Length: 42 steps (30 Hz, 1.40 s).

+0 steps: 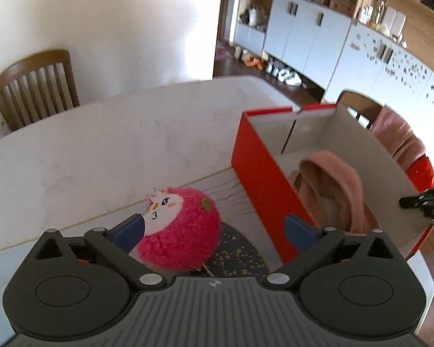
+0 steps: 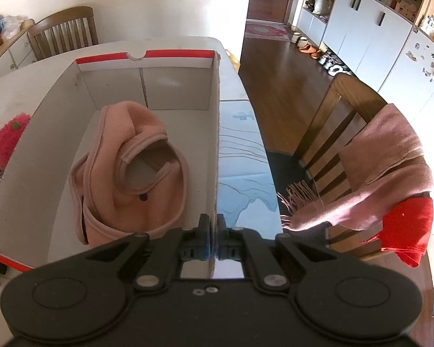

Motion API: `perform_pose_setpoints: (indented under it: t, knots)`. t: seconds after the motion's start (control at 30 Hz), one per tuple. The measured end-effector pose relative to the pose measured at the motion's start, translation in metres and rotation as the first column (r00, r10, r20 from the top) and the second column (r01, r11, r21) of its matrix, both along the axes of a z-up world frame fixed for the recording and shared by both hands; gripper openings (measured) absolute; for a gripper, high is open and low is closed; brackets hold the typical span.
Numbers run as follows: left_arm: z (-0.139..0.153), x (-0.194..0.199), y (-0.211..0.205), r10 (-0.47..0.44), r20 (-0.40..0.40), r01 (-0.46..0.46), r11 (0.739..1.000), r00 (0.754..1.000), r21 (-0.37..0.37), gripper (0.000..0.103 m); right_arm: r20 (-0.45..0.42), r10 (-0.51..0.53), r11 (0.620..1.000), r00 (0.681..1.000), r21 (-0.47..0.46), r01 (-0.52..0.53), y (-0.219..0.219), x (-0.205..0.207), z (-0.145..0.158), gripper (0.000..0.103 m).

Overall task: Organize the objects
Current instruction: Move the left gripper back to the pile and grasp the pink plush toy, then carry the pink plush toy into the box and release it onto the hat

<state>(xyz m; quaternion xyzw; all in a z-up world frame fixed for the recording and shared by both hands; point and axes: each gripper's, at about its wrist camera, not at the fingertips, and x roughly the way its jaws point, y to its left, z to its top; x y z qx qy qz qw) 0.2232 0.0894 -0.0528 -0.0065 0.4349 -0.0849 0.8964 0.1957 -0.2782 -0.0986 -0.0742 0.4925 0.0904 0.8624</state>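
Observation:
A red cardboard box (image 1: 260, 173) with a white inside stands open on the table; a pink fleece garment (image 1: 335, 185) lies in it. A pink plush toy (image 1: 182, 228) with a white face sits on the table left of the box. My left gripper (image 1: 214, 231) is open, its jaws wide on either side of the plush; the left pad (image 1: 128, 231) is at the toy's face. My right gripper (image 2: 213, 240) is shut on the right wall of the box (image 2: 215, 144), at its near end. The garment (image 2: 133, 170) and the plush (image 2: 8, 138) also show there.
A white table (image 1: 101, 144) carries a dark speckled mat (image 1: 237, 254) under the plush. A wooden chair (image 2: 341, 133) at the right holds a pink scarf (image 2: 390, 167) and a red cloth (image 2: 408, 225). Another chair (image 1: 34, 86) stands at the far side. White cabinets (image 1: 303, 34) line the right wall.

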Motion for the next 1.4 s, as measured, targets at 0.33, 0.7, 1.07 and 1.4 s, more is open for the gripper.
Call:
perform_pose_setpoints:
  t: [0.33, 0.7, 1.07, 1.4]
  knots:
    - [-0.049, 0.041, 0.006, 0.004, -0.120, 0.000, 0.999, 0.993, 0.039, 0.103, -0.002, -0.021, 0.999, 1.000, -0.025, 0.021, 0.005, -0.002, 0.000, 0.004]
    - [-0.079, 0.051, 0.026, 0.088, -0.173, -0.082, 0.996, 0.981, 0.047, 0.103, -0.001, -0.030, 0.999, 1.000, -0.038, 0.030, 0.008, -0.002, 0.000, 0.005]
    - [-0.071, 0.043, 0.029, 0.115, -0.128, -0.112, 0.993, 0.985, 0.030, 0.083, -0.002, -0.027, 0.999, 1.000, -0.035, 0.027, 0.008, -0.001, -0.002, 0.005]
    - [-0.044, 0.029, 0.021, 0.131, -0.097, -0.128, 0.991, 0.987, 0.037, 0.079, -0.001, -0.017, 0.999, 1.000, -0.031, 0.017, 0.007, 0.000, -0.003, 0.005]
